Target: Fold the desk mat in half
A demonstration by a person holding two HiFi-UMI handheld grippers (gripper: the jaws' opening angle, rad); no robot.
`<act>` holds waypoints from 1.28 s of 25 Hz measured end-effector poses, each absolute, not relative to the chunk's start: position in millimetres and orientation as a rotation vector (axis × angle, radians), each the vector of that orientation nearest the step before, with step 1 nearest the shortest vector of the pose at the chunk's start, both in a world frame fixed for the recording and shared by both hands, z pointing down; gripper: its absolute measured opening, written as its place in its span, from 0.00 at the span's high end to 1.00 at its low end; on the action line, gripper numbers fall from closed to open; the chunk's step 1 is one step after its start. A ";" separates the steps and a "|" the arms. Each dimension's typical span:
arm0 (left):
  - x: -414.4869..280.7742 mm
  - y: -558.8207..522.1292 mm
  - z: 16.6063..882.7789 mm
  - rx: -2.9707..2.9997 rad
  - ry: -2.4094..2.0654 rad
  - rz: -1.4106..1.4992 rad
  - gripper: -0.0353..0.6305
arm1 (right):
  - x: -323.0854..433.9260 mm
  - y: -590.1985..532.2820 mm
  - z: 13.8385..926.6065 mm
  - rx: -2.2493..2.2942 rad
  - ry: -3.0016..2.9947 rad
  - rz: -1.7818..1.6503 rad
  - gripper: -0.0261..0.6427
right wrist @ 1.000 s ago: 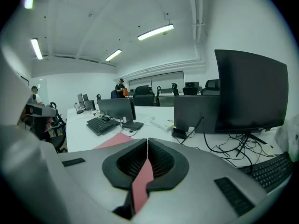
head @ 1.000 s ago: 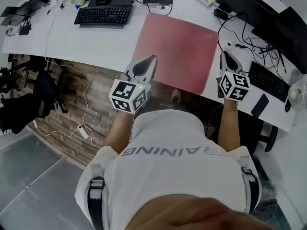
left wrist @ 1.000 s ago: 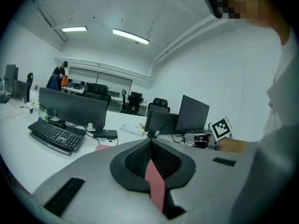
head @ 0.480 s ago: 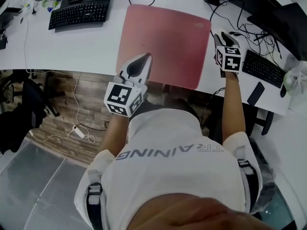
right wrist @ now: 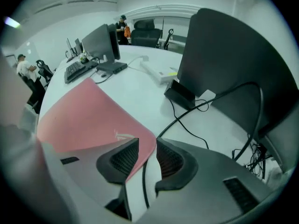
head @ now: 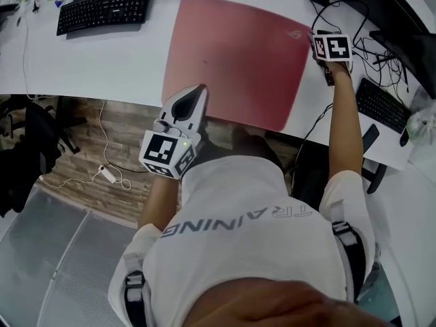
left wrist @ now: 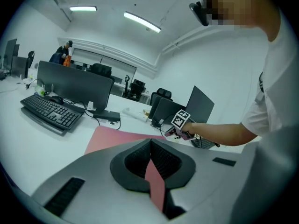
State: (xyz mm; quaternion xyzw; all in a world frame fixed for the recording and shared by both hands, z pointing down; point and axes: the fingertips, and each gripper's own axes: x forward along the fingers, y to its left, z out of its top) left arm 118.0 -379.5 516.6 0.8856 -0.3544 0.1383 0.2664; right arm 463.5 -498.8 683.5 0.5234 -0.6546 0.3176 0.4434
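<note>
My left claw (left wrist: pixel 150 143) is clamped on the near edge of the pink desk mat (head: pixel 235 53), with a strip of it pinched between the closed jaws. My right claw (right wrist: pixel 147 148) is opening. Its jaws stand apart at the mat's far right corner, which reaches into the gap with neither pad pressing on it, and a black cable (right wrist: pixel 201 107) runs out between them. Ahead of my left claw the mat lies spread on the white desk (head: pixel 116 63), a black keyboard (head: pixel 102 9) beyond to the left.

"TRAINING" on shirt (head: pixel 245 251) back (seen upside down), desk mat (head: pixel 231 60) logo (head: pixel 294 34) apparently illegible
</note>
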 end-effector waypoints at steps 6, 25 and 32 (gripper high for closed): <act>107.1 -385.0 525.6 2.356 -0.989 0.382 0.91 | 471.5 -503.6 719.0 1.165 -1.516 0.946 0.76; 90.7 -379.8 533.9 2.326 -0.998 0.396 0.91 | 466.1 -499.2 697.4 1.290 -1.566 0.812 0.91; 86.9 -377.4 527.2 2.333 -1.013 0.373 0.91 | 437.6 -483.8 657.3 1.397 -1.668 0.519 0.91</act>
